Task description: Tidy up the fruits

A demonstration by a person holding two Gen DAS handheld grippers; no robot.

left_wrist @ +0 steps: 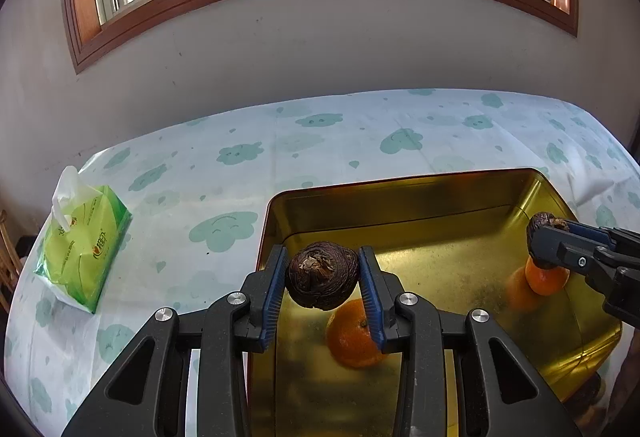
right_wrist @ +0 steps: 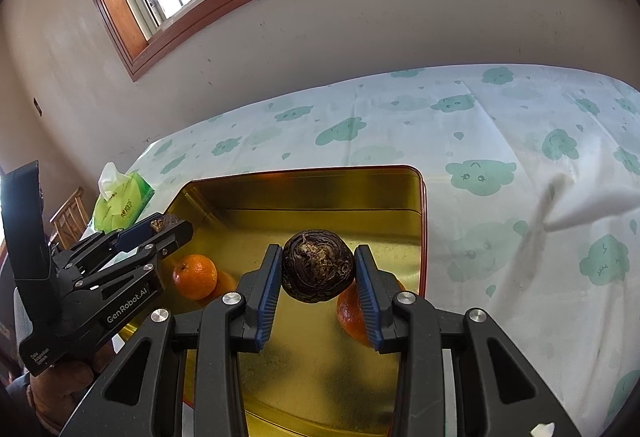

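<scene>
1. Holding a dark wrinkled fruit [left_wrist: 322,275] clenched in my left gripper [left_wrist: 323,277] above the gold tin [left_wrist: 400,197]; I'd lower it left of the near orange [left_wrist: 354,337] before releasing.
2. My right gripper [right_wrist: 318,273] grasps a second dark fruit [right_wrist: 318,267] over the tin's right side, an orange [right_wrist: 352,317] beneath; I'd set it far of that.

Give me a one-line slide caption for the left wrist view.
Left tongs grip a dark wrinkled fruit above a gold tin holding two oranges.
</scene>
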